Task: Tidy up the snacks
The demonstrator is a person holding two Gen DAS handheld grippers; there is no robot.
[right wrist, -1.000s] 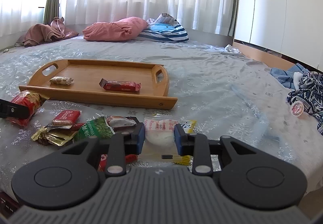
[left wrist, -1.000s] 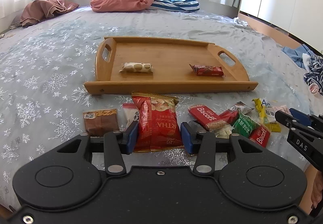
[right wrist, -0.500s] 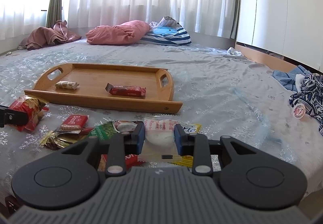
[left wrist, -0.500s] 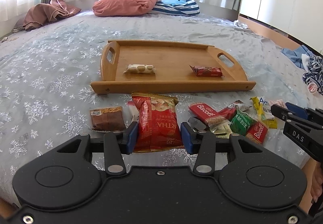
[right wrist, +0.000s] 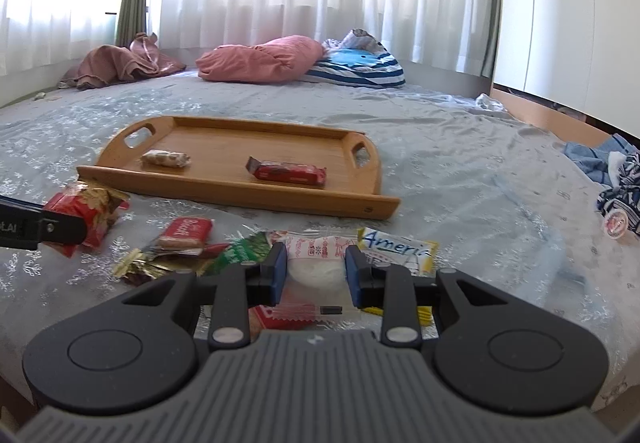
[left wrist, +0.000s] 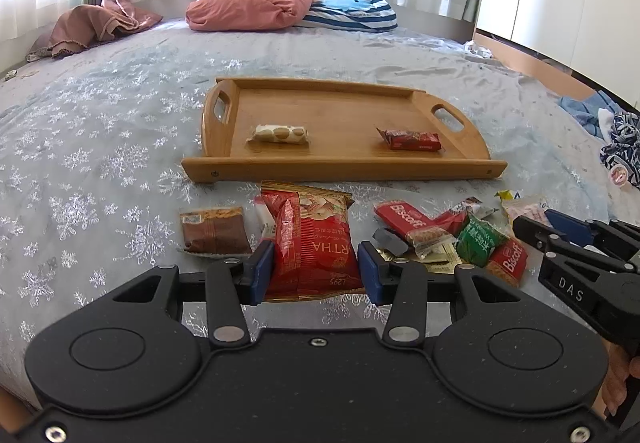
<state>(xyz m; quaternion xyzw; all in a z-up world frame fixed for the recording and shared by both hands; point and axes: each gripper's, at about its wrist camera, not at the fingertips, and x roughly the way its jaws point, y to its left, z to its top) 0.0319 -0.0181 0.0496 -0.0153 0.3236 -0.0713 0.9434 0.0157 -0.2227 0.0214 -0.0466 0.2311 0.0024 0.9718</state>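
Nearest, left gripper (left wrist: 316, 272) clamped on the lower end of a red snack bag (left wrist: 311, 241), blue pads pressing both side edges; bottom edge of the bag cut off behind the gripper body. Right gripper (right wrist: 316, 270) likewise closed on a clear-wrapped white round snack (right wrist: 316, 267), its lower wrapper partly hidden by the fingers. Just beside it, a yellow-and-white packet (right wrist: 400, 249) lettered "Ameri…", the rest of the word cut off. Left of that, a heap on the snowflake bedspread (left wrist: 100, 147): red Biscoff packets (left wrist: 404, 221), a green packet (left wrist: 476, 241), gold wrappers half buried, count hard to tell. Off alone, a brown biscuit pack (left wrist: 214, 231); behind the red bag, a white packet mostly hidden. Farther on, a wooden tray (left wrist: 344, 165) holding a pale nougat bar (left wrist: 278, 134) and a red bar (left wrist: 414, 140), well apart. Farthest, a pink pillow (left wrist: 252, 5), a striped cushion (left wrist: 352, 13), curtains blown out by backlight.
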